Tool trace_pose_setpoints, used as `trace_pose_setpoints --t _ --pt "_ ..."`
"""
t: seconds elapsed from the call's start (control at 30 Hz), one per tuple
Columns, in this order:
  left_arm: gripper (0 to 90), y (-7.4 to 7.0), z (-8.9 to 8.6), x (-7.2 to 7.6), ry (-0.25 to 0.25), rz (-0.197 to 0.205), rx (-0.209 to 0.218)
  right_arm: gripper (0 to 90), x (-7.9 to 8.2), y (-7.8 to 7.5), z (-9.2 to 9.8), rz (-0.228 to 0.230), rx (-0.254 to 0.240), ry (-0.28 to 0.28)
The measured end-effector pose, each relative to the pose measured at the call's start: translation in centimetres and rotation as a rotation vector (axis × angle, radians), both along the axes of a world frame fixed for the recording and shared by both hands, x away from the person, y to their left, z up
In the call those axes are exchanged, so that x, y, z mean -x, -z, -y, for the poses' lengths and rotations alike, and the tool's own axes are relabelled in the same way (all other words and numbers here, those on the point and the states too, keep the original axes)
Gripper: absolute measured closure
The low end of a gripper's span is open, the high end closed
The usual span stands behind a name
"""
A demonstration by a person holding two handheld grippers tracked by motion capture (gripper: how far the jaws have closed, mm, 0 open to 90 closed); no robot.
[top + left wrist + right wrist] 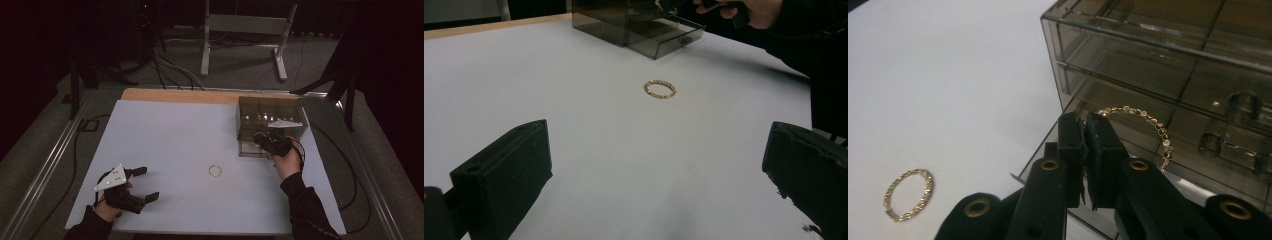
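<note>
A gold chain bracelet (1143,114) is pinched at one end between the jaws of my right gripper (1085,122), which is shut on it. The rest of the chain arcs to the right and hangs down. This gripper (262,140) is at the front of a smoky clear drawer box (270,120), over its pulled-out bottom drawer (664,37). A second gold bracelet, a closed ring (215,170), lies flat on the white table to the box's left. My left gripper (147,184) rests near the front left, open with nothing between its jaws, pointing toward the ring (660,89).
The white table top (165,135) has a wooden strip (175,95) along its far edge. The box's upper drawers (1148,60) are pushed in. A grey metal stand (245,30) and cables lie on the floor beyond the table.
</note>
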State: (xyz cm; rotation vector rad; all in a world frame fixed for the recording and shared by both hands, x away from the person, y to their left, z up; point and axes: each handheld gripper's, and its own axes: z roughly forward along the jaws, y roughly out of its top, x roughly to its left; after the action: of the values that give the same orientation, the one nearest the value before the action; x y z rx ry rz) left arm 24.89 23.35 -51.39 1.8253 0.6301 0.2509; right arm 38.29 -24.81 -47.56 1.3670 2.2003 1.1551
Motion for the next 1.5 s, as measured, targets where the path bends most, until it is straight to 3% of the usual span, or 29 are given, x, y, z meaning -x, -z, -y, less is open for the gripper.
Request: trace_pose_setpoints --t 0.4,0.63,0.93,1.17,1.5 --pt "0.5 0.1 0.0 0.0 0.0 -0.002 0.001 86.2 -0.9 2.0 0.1 -0.051 -0.002 0.015" --pt "0.5 0.1 0.0 0.0 0.001 -0.002 -0.003 86.1 -0.9 3.0 -0.7 -0.074 0.006 -0.01" --pt "0.5 0.1 0.0 -0.1 0.0 -0.003 0.002 85.0 -1.1 3.1 -1.0 -0.079 0.015 -0.026" --pt "0.5 0.0 -0.1 0.0 0.001 -0.001 0.003 63.3 -0.9 2.2 -1.1 -0.06 -0.001 -0.025" --pt "0.5 0.0 -0.1 0.0 0.0 -0.003 0.009 33.3 0.8 -0.4 -3.1 -0.024 -0.053 -0.111"
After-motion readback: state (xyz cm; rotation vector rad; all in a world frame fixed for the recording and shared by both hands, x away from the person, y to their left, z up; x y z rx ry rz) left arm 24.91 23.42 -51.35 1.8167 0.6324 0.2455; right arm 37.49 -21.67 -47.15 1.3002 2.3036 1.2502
